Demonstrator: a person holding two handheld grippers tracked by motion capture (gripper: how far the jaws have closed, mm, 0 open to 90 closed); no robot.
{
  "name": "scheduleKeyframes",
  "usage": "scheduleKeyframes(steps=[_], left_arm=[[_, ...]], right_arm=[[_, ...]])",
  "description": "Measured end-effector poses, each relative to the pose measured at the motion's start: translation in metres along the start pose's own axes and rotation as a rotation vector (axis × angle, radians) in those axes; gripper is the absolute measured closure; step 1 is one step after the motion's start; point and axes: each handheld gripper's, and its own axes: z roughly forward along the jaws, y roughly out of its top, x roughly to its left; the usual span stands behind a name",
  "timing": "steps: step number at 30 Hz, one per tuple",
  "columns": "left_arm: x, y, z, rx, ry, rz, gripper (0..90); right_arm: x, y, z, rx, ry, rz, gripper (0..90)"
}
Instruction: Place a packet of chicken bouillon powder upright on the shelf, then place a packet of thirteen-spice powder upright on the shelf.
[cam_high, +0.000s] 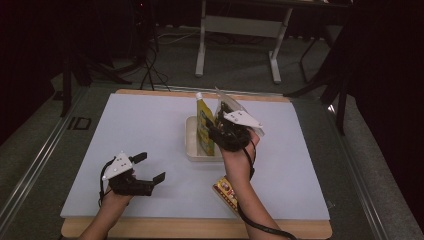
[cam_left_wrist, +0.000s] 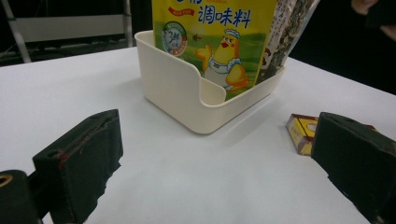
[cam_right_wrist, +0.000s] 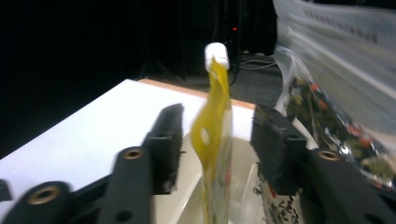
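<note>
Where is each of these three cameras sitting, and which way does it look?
High view: above the person's side, looking forward and down on the white table; both forearms and claws show.
Left gripper view: rides the left claw, low over the table, facing the cream plastic bin; its two black jaws show, spread.
Right gripper view: rides the right claw, over the bin, jaws either side of the yellow white-capped pouch.
All three share the pouch.

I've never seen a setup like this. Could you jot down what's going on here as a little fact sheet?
Surface: white table board
Container: cream bin, on the board
In the bin: yellow seasoning pouch with white cap, standing upright; clear bag of dried food beside it
Loose item: small yellow-red packet, lying flat on the board
Left gripper: open, low over the board, holding nothing
Right gripper: open, jaws either side of the pouch, not closed on it
</note>
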Motion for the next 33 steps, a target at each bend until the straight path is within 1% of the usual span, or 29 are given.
scheduleKeyframes(steps=[5,7,9,11,12,13,17,18,19,21,24,27,29,30,33], left_arm=[[-0.001,0.000,0.000,-0.001,-0.002,-0.002,2.5],[0.000,0.000,0.000,0.001,0.000,-0.003,2.4],[0.000,0.000,0.000,0.000,0.000,-0.005,2.4],[0.000,-0.001,0.001,0.001,-0.002,-0.007,2.4],[0.000,0.000,0.001,0.001,-0.001,-0.007,2.4],[0.000,0.000,0.001,0.001,-0.002,-0.005,2.5],[0.000,-0.001,0.001,0.003,-0.004,-0.007,2.4],[0.000,-0.001,0.001,0.003,-0.004,-0.010,2.4],[0.000,-0.001,0.001,0.002,-0.005,-0.011,2.5],[0.000,0.000,0.001,0.001,-0.004,-0.010,2.4],[0.000,0.000,0.001,-0.002,-0.006,-0.015,2.4],[0.000,0.000,0.003,0.004,-0.008,-0.015,2.4],[-0.001,0.000,0.004,0.005,-0.012,-0.010,2.4],[-0.002,0.000,0.005,0.006,-0.012,-0.008,2.4],[-0.002,-0.001,0.005,0.011,-0.013,-0.007,2.4]], right_arm=[[0.001,0.011,-0.007,-0.007,0.043,-0.017,35.2],[0.000,0.015,-0.011,-0.017,0.061,-0.026,26.7],[0.000,0.017,-0.015,-0.023,0.080,-0.035,21.2],[-0.001,0.020,-0.021,-0.034,0.096,-0.030,18.0],[-0.001,0.022,-0.024,-0.042,0.116,-0.026,14.9],[-0.002,0.023,-0.028,-0.055,0.123,-0.030,13.7],[-0.003,0.025,-0.043,-0.070,0.150,-0.031,13.7],[-0.004,0.024,-0.046,-0.070,0.150,-0.041,13.7],[-0.004,0.023,-0.050,-0.059,0.151,-0.061,13.7],[-0.006,0.020,-0.058,-0.054,0.163,-0.083,14.1],[-0.011,0.011,-0.071,-0.038,0.197,-0.102,14.8],[-0.014,-0.001,-0.085,-0.028,0.232,-0.101,14.9],[-0.015,-0.007,-0.092,-0.017,0.233,-0.122,14.9],[-0.016,-0.011,-0.095,-0.008,0.241,-0.129,14.9],[-0.019,-0.024,-0.104,0.026,0.258,-0.137,17.0]])
